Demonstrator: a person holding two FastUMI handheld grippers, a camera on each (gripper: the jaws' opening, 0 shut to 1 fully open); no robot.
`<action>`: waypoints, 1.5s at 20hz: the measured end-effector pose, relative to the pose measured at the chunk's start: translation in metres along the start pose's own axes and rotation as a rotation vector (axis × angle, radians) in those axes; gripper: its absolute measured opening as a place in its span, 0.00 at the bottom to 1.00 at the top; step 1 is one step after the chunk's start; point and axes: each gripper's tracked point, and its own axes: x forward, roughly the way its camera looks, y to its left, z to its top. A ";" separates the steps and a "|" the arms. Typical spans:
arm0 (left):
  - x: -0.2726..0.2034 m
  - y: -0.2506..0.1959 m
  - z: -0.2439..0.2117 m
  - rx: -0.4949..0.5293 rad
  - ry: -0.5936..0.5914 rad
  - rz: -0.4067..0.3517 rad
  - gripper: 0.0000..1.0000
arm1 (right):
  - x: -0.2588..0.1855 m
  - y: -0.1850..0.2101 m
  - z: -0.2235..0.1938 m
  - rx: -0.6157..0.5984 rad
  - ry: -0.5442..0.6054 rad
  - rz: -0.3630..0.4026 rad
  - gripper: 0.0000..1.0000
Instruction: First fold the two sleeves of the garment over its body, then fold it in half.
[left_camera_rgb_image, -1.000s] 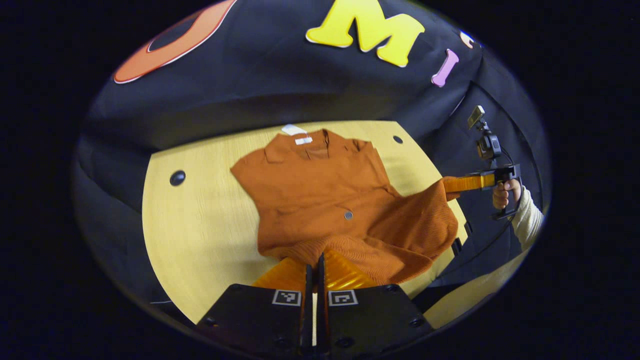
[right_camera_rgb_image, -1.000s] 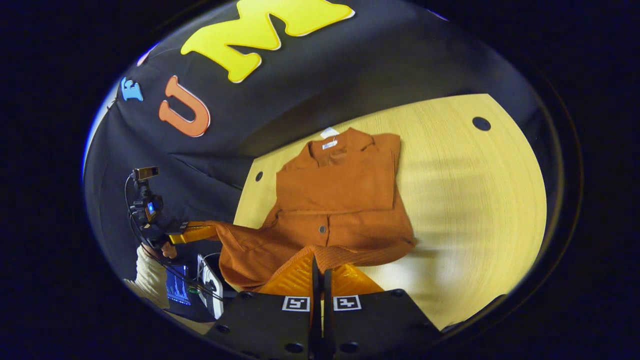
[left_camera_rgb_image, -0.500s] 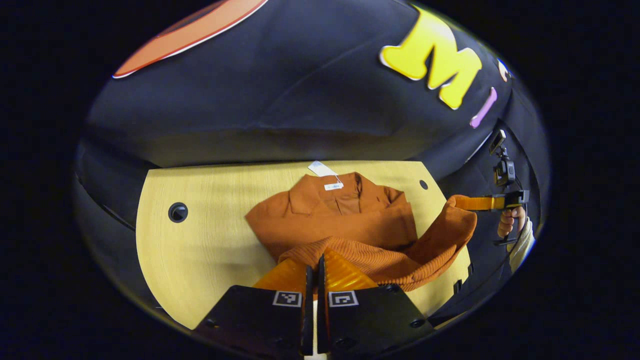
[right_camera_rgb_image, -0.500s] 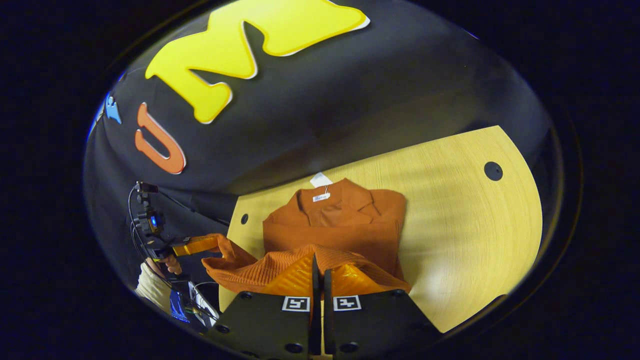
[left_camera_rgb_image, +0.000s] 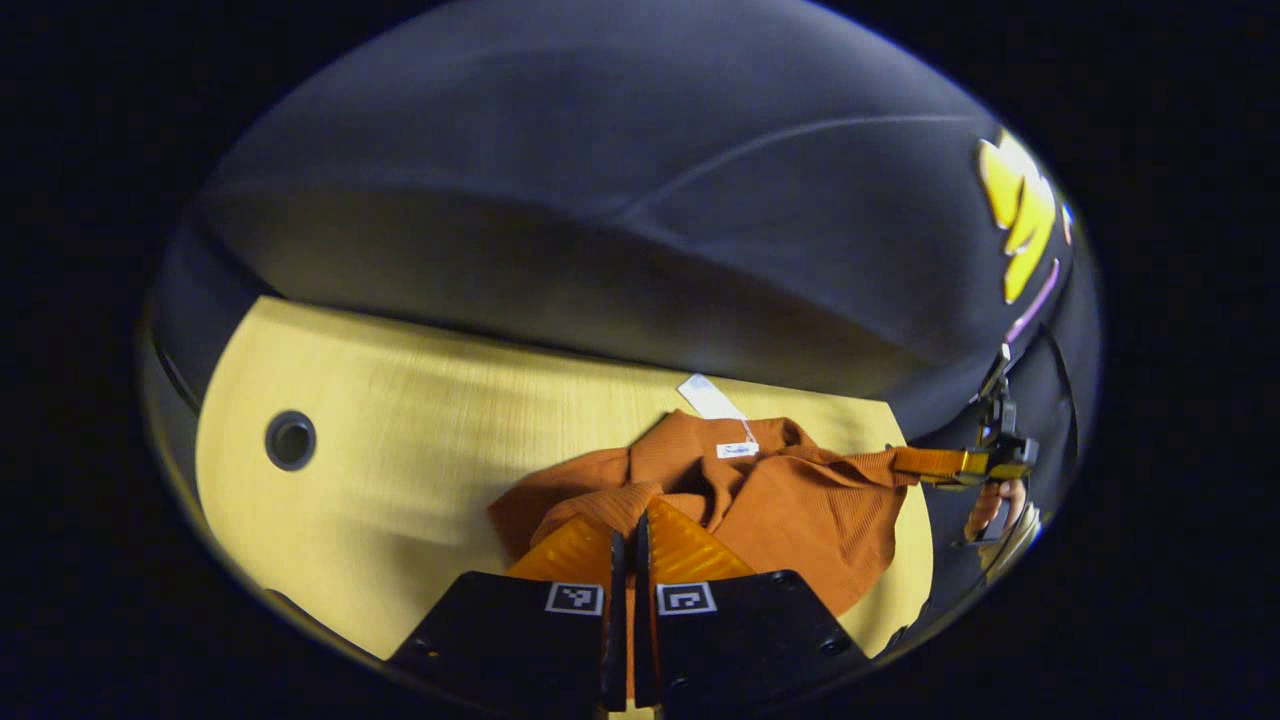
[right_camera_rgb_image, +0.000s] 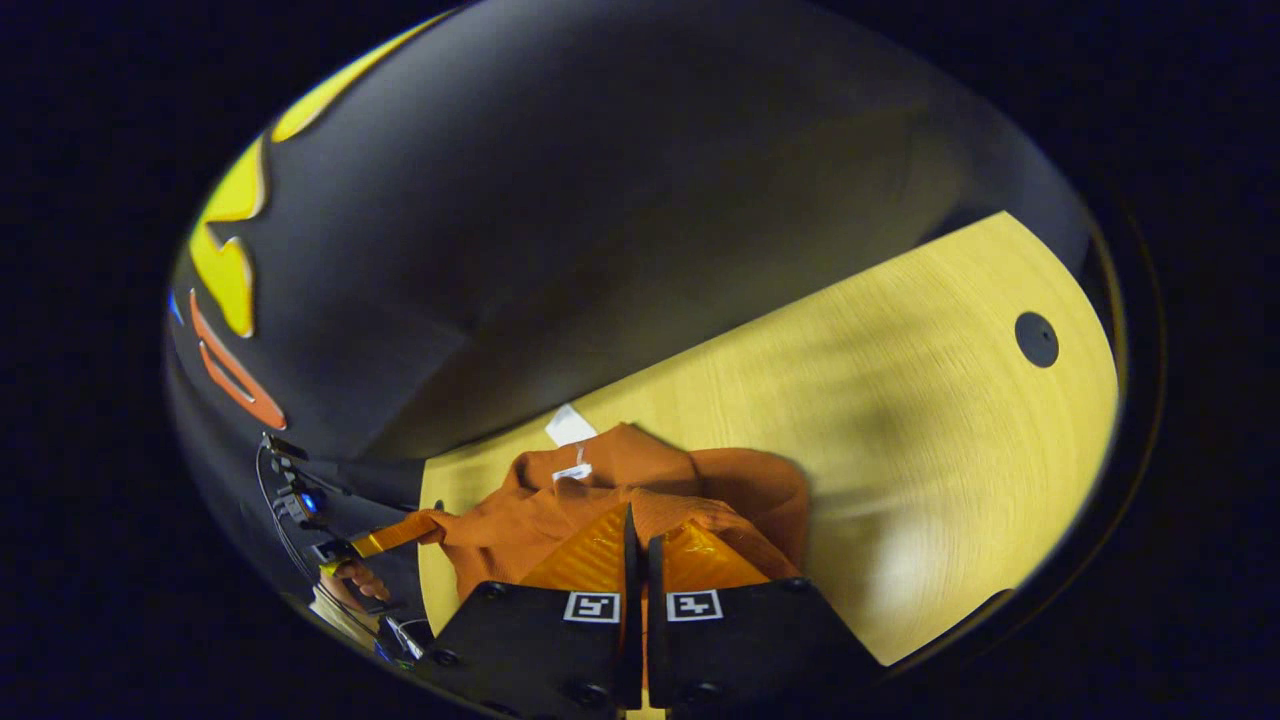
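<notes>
A rust-orange knit garment (left_camera_rgb_image: 790, 505) lies on the light wooden table (left_camera_rgb_image: 400, 440), its lower half carried over toward the collar, where a white tag (left_camera_rgb_image: 708, 398) sticks out. My left gripper (left_camera_rgb_image: 627, 512) is shut on one corner of the ribbed hem. In the right gripper view my right gripper (right_camera_rgb_image: 637, 512) is shut on the other hem corner of the garment (right_camera_rgb_image: 740, 480). The right gripper (left_camera_rgb_image: 900, 459) also shows at the far right of the left gripper view, held by a hand (left_camera_rgb_image: 985, 508). The left gripper (right_camera_rgb_image: 432, 522) appears at the lower left of the right gripper view.
The table has a round cable hole (left_camera_rgb_image: 290, 440) on its left side and another hole (right_camera_rgb_image: 1036, 339) on its right. Black booth cloth (left_camera_rgb_image: 620, 220) rises just behind the table's far edge. A device with a lit screen (right_camera_rgb_image: 400, 640) sits below the table edge.
Both grippers have carried the hem up and forward over the body toward the collar. The garment now looks half as long, and the button and lower front are covered.
</notes>
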 end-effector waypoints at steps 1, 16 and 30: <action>0.006 0.004 -0.003 -0.064 -0.006 -0.012 0.06 | 0.007 -0.012 0.002 0.035 -0.007 -0.009 0.02; 0.005 0.034 0.018 -0.715 -0.277 -0.114 0.06 | 0.031 -0.047 0.002 0.680 -0.139 0.128 0.02; -0.022 0.029 0.022 -1.041 -0.544 -0.121 0.10 | 0.032 -0.032 0.012 0.895 -0.272 0.218 0.08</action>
